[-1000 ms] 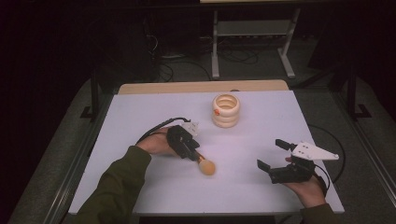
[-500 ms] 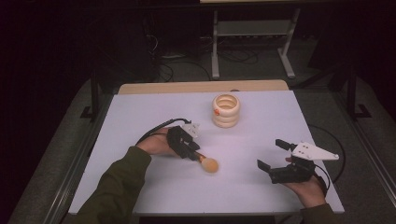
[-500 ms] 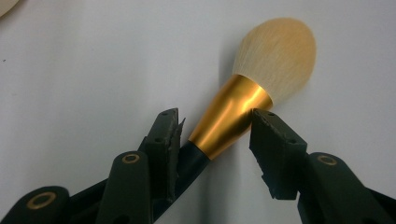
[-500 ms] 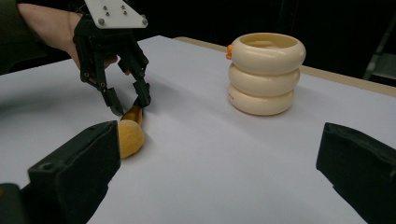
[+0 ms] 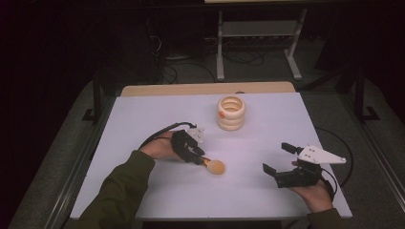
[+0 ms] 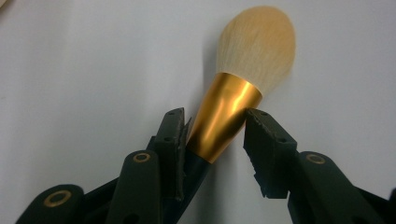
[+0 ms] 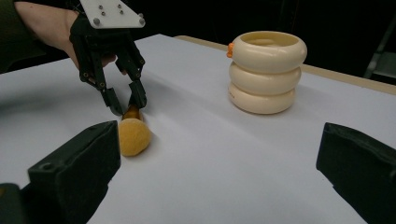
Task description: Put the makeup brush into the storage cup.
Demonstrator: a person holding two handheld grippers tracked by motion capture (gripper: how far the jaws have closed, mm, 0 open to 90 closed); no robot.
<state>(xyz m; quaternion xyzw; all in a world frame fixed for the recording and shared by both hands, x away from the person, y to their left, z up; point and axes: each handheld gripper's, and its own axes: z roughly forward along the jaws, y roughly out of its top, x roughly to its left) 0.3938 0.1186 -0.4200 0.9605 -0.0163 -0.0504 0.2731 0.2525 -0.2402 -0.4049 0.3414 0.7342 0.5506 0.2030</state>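
A makeup brush [image 6: 259, 46] with a pale fluffy head and a gold ferrule lies on the white table [image 5: 143, 124]. My left gripper [image 6: 215, 126] has just been closing and is now shut on the ferrule, both pads against it. In the high view the left gripper [image 5: 203, 161] sits left of centre with the brush head [image 5: 216, 167] sticking out to the right. My right gripper [image 5: 277, 157] rests at the right front, open and holding nothing. Its own view looks between its wide jaws [image 7: 217, 140] at the brush [image 7: 133, 135] and the left gripper [image 7: 126, 107].
A cream holder shaped like three stacked rings [image 5: 231, 113] stands upright at the back centre, with a small orange mark on its side [image 7: 230, 49]. A wooden strip [image 5: 205, 88] edges the table's far side. Cables trail from both grippers.
The left gripper's jaws have drawn in around the brush's ferrule, and the brush head has shifted slightly. Both hands stay where they were.
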